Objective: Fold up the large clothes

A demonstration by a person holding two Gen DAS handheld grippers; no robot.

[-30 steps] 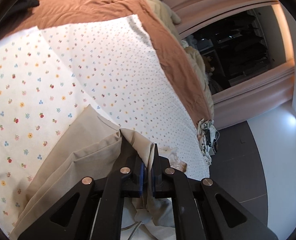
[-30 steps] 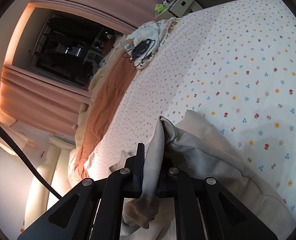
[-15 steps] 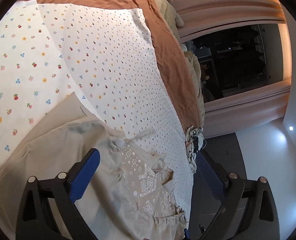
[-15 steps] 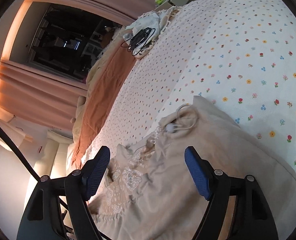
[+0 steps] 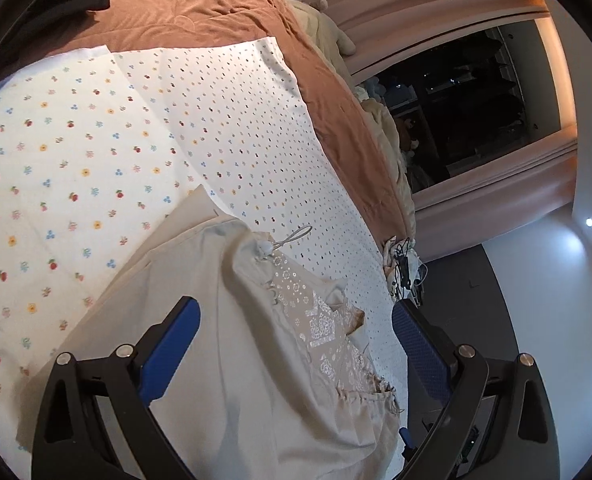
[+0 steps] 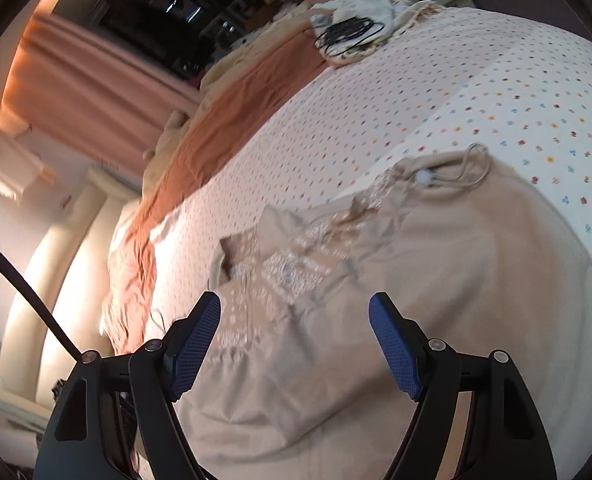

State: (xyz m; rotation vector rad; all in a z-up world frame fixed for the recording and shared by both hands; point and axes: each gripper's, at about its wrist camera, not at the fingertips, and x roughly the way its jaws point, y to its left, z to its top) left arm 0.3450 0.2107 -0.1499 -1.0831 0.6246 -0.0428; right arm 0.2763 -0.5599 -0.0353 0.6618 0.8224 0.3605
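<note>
Left hand-held gripper (image 5: 292,336): blue-padded fingers spread wide apart, gripping nothing. The beige cotton garment with a lace-patterned panel (image 5: 232,320) lay on the bed beneath and between those fingers, its plain cloth nearest, the lace panel toward the right finger. Right hand-held gripper (image 6: 296,340): fingers likewise spread, empty, the same garment (image 6: 436,280) spread flat under and ahead of them. A white drawstring loop with a round toggle (image 5: 284,242) lay at the garment's far edge, resting on the cloth in the right view (image 6: 452,174).

One second earlier each gripper was clamped on a bunched fold of this garment, held up off the bed; both had since let go, and the cloth lay down flat.

Beyond the garment: white bedsheet printed with small flowers (image 5: 76,152), then a rust-brown blanket (image 5: 200,4) along the far side. A tangle of black cable on a pale cloth heap (image 6: 352,34) sat at the bed's far corner. Pink curtains (image 6: 84,84) hung beyond.
</note>
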